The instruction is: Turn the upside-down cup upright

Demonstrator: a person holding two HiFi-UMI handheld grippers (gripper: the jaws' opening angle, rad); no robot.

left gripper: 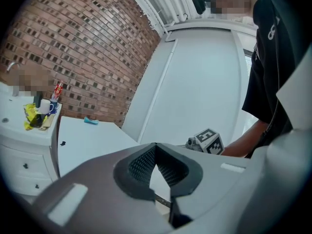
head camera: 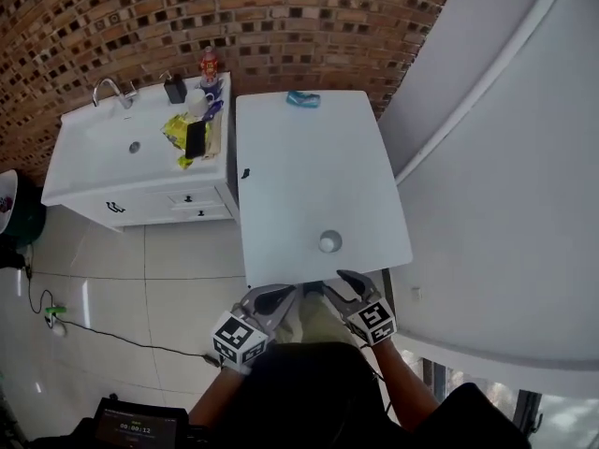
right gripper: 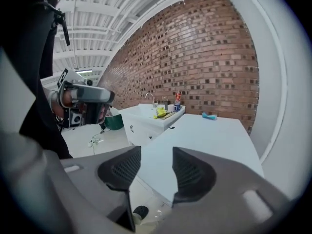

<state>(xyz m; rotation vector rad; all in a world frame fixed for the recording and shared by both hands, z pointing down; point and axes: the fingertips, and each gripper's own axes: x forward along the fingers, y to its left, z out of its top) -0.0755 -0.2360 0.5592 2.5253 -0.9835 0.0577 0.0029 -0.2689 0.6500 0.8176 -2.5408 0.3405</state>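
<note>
A small pale cup (head camera: 329, 242) stands on the white table (head camera: 309, 166) close to its near edge. From above I cannot tell which end of it is up. Both grippers hang just in front of that edge, below the cup and clear of it. My left gripper (head camera: 281, 294) has its tips together with nothing between them; in the left gripper view its pads (left gripper: 142, 164) meet at the top. My right gripper (head camera: 344, 279) is open and empty, with a clear gap between its pads (right gripper: 122, 168) in the right gripper view. Neither gripper view shows the cup.
A white sink cabinet (head camera: 131, 157) stands left of the table, with a tap, bottles and a yellow item on top. A blue object (head camera: 302, 99) lies at the table's far edge, and a small black thing (head camera: 245, 173) near its left edge. A curved white wall (head camera: 505, 185) stands on the right.
</note>
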